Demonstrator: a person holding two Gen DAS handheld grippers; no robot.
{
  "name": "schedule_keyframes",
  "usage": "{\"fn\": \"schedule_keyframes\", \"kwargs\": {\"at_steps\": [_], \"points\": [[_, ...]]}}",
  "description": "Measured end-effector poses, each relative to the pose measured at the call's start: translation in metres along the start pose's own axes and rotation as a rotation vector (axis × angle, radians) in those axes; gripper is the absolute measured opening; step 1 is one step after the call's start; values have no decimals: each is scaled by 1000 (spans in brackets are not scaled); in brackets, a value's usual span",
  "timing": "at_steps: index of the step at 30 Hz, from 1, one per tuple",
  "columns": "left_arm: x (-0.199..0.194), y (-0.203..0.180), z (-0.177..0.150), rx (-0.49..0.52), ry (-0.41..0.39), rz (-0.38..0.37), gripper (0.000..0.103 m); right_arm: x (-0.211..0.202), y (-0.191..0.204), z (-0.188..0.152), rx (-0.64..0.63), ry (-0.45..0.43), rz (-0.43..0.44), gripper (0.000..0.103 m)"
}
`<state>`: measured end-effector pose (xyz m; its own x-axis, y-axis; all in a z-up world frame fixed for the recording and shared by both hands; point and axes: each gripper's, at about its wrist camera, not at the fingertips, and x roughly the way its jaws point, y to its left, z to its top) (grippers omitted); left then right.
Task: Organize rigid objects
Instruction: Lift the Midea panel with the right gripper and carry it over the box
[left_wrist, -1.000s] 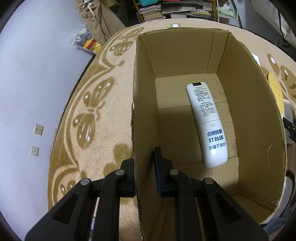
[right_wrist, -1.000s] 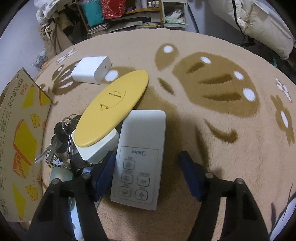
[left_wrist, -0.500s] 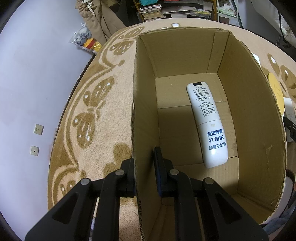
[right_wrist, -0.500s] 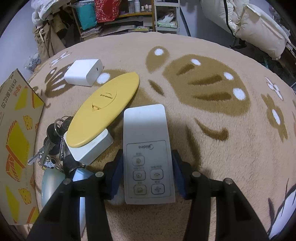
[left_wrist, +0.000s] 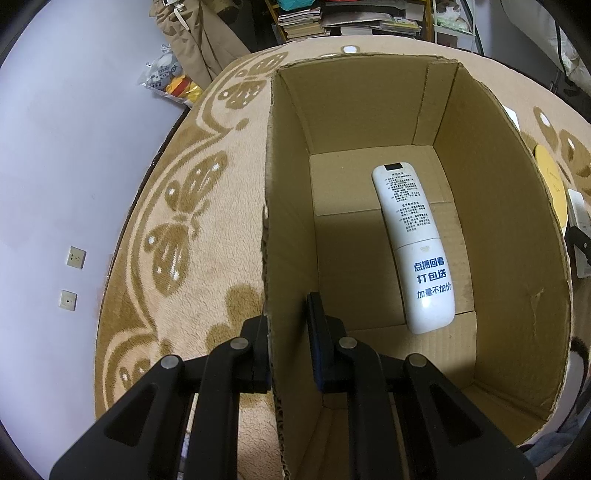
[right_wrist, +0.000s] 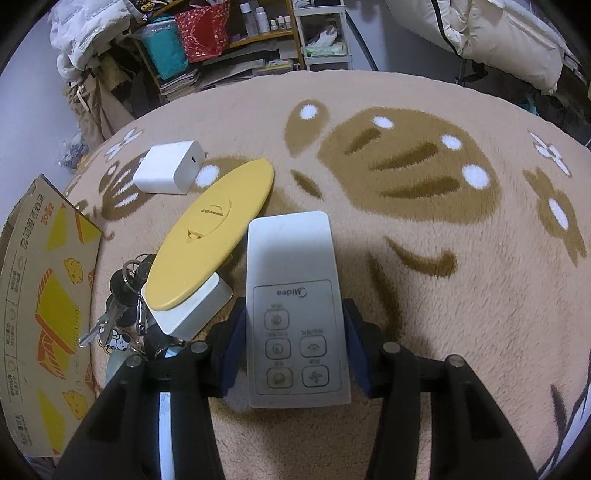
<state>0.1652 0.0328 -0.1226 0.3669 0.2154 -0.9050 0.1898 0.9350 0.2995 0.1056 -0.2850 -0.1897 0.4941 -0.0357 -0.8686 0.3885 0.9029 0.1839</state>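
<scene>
- The box (left_wrist: 498, 221) is plain corrugated cardboard, open at the top, its cut edges ragged; in the right wrist view its outer face (right_wrist: 44, 295) shows yellow and orange print.
- The left gripper (left_wrist: 288, 343) has black arms and is clamped on the box's left wall, one finger outside, the other inside.
- On the box floor lies one long white remote (left_wrist: 413, 247), glossy and rounded, back up, with small print above and blue characters on the lower half. It runs lengthways, nearer the right wall, touching neither wall as far as shows.
- The box stands on a fluffy beige rug (left_wrist: 177, 229) with brown butterfly and leaf patterns.
- The right gripper (right_wrist: 293, 339) has blue pads (right_wrist: 232, 343) pressed to both long sides of a flat white Midea remote (right_wrist: 295, 295), a rounded rectangle with four buttons, lying on the rug just right of the box.
- Just left of this remote, a smooth yellow oval lid (right_wrist: 210, 240) leans over a white block (right_wrist: 192, 314); whether lid and remote touch is unclear.
- Keys (right_wrist: 122, 295) on rings lie between block and box.
- A white charger cube (right_wrist: 168, 171) sits farther off, beside the lid's far tip.
- Behind the rug are cluttered shelves (right_wrist: 236, 40) and a pale quilt (right_wrist: 498, 33).
</scene>
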Motion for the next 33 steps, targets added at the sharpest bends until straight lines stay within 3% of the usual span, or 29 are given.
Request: {"fn": "schedule_keyframes", "kwargs": {"at_steps": [11, 22, 33], "points": [[0, 0, 0, 0, 1, -2, 14, -25, 19, 6, -29, -65, 50, 51], [1, -1, 1, -2, 2, -2, 14, -70, 94, 13, -142, -167, 219, 51], [1, -1, 0, -4, 4, -7, 14, -92, 150, 11, -204, -158, 374, 51]]}}
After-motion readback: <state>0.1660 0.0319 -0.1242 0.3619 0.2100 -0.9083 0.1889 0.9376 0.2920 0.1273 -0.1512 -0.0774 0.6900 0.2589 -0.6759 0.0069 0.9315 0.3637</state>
